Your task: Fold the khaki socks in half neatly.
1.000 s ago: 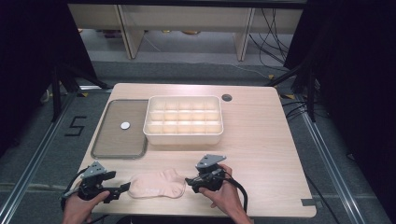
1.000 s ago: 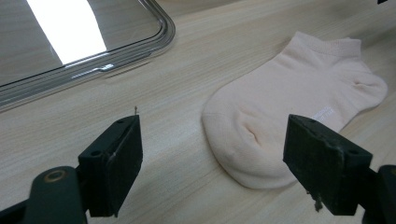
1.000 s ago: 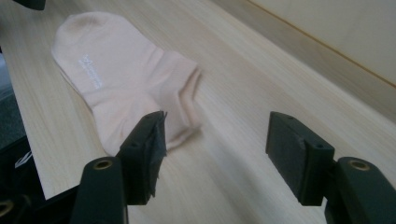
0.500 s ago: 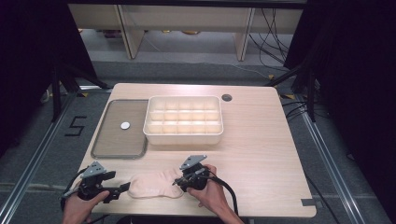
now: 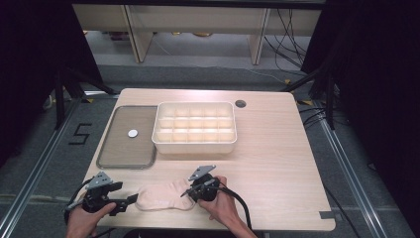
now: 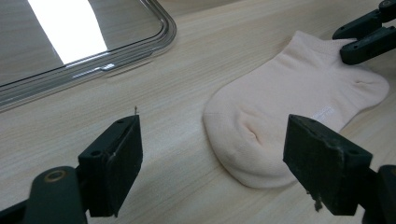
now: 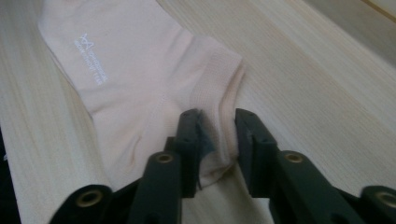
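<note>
A pale pink ankle sock (image 5: 163, 196) lies flat near the table's front edge. My left gripper (image 5: 130, 201) rests by its toe end; in the left gripper view its jaws stand wide open (image 6: 215, 140), with the sock's toe (image 6: 289, 102) just ahead of them and untouched. My right gripper (image 5: 185, 193) is at the sock's cuff end. Its jaws have just been closing, and in the right gripper view they (image 7: 217, 130) pinch the ribbed cuff of the sock (image 7: 130, 79), which bunches up between them. The left gripper view also catches the right gripper (image 6: 345, 39) at that cuff.
A dark, shallow tray (image 5: 126, 163) holding a small white disc (image 5: 132, 133) sits at the back left. Beside it stands a white box (image 5: 195, 145) divided into several compartments. A round cable hole (image 5: 240, 103) is near the far edge.
My right gripper has moved left and slightly down onto the sock's cuff, and its jaws have narrowed around the fabric. The left gripper has stayed in place.
</note>
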A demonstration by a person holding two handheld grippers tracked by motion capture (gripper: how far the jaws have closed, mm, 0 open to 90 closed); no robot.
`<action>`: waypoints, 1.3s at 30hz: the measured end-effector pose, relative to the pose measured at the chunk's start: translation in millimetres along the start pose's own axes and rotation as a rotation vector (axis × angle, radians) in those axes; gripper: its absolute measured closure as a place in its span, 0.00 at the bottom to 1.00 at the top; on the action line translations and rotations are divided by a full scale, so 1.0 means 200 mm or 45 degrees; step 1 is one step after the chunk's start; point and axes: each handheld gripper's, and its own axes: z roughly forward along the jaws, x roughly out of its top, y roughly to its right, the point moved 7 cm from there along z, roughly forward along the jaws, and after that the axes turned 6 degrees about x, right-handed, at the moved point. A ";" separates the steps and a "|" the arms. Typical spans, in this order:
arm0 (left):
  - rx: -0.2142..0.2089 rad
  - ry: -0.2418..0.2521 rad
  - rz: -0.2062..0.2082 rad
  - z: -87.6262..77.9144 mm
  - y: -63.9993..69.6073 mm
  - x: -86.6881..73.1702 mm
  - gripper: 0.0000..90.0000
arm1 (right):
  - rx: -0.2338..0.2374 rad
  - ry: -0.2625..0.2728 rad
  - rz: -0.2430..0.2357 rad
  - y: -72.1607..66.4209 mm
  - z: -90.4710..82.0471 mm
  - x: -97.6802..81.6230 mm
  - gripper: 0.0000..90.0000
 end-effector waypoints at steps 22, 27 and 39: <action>-0.003 0.041 -0.036 0.00 0.01 0.01 0.21 | 0.035 -0.009 -0.098 0.02 -0.20 -0.01 0.90; 0.004 0.014 -0.005 0.00 0.01 0.00 0.21 | 0.035 -0.028 -0.094 0.11 -0.30 -0.08 0.90; -0.052 0.020 0.001 0.02 0.06 0.01 0.21 | 0.041 -0.039 -0.080 0.27 -0.39 -0.20 0.90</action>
